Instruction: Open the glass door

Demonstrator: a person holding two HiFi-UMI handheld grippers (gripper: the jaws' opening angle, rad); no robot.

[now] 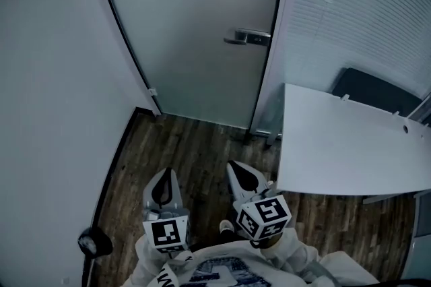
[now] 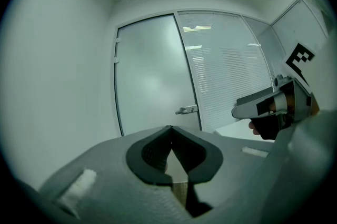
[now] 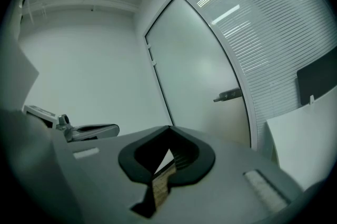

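Door: one frosted glass door (image 1: pixel 195 29) dead ahead, set between the white wall (image 1: pixel 54 77) and a glass wall with blinds (image 1: pixel 363 3); it's sitting closed in its frame.
Long axis: upright, floor to ceiling, face turned toward the person.
Handle: one lever handle (image 1: pixel 248 37) at the door's right edge, lying level, free end pointing left across the pane.
Hinges: two small clips (image 2: pixel 117 49) on the left edge.
Left hand-held gripper (image 2: pixel 170 129): clenched, tips touching, nothing between them, aimed at the door and well short of it.
Right hand-held gripper (image 3: pixel 169 128): clenched and empty too, just beside the left one, pointing the same way.
Table: one white table (image 1: pixel 337 144) on the right, near the right gripper.
Floor: dark wood floor (image 1: pixel 195 151) below both.
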